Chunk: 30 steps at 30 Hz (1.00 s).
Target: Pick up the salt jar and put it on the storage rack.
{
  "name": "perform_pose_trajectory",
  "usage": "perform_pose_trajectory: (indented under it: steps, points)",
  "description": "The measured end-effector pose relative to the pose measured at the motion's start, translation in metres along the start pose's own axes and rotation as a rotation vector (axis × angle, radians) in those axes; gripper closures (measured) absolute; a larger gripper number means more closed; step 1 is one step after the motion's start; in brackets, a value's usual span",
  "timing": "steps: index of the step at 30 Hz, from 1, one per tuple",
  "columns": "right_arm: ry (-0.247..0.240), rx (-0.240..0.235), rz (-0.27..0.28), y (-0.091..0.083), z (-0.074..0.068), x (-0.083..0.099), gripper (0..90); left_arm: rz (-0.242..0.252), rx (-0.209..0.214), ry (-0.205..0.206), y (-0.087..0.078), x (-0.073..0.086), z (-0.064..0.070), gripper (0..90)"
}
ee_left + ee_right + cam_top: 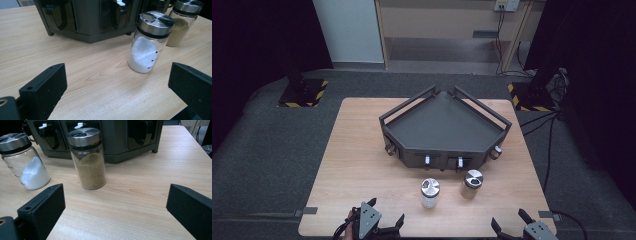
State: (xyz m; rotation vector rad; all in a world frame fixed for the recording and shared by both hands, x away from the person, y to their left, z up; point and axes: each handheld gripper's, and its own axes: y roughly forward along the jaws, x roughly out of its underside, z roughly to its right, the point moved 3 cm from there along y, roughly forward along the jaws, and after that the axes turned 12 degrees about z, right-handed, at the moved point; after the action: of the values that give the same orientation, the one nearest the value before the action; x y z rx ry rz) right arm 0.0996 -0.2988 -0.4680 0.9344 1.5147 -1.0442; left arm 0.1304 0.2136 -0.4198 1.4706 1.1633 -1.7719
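A dark grey corner rack (pixel 443 127) with slots along its front stands mid-table. In front of it stand two glass shaker jars with metal lids: one with white powder (pixel 430 193) (pixel 149 42) (pixel 25 162) and, to its right, one with brown powder (pixel 471 184) (pixel 89 160) (pixel 183 21). My left gripper (pixel 385 215) (pixel 117 92) is open at the table's near edge, left of the white jar. At the near right corner my right gripper (pixel 509 222) (pixel 115 212) is open too. Both jars stand apart from the jaws.
The wooden table (pixel 357 165) sits on grey carpet. Two stand bases with yellow-black tape (pixel 303 92) (pixel 532 97) flank its far side. Cables (pixel 552 130) trail on the floor at the right. Small handles (pixel 427 160) poke from the rack's front slots.
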Motion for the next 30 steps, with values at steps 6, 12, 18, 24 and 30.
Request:
perform_pose_trajectory:
  steps: [6, 12, 18, 24, 30]
  points:
    - [-0.001, -0.001, -0.001, 0.0, 0.001, 0.0, 2.1, -0.002, 0.003, 0.0, 0.0, 0.0, 0.0, 1.1]
    - [-0.001, 0.0, -0.003, 0.0, 0.0, 0.0, 2.1, -0.004, 0.02, -0.006, 0.001, 0.0, -0.001, 0.9]
    - [0.002, 0.0, -0.006, 0.001, 0.0, 0.0, 2.1, -0.003, 0.112, -0.011, 0.005, 0.0, -0.002, 0.1]
    - [-0.002, 0.003, -0.011, 0.003, -0.003, 0.0, 2.0, 0.001, 0.156, 0.018, 0.02, -0.006, 0.013, 0.0]
    - [-0.004, 0.004, -0.014, 0.004, -0.002, 0.001, 2.1, 0.002, 0.154, 0.026, 0.043, -0.005, 0.031, 0.0]
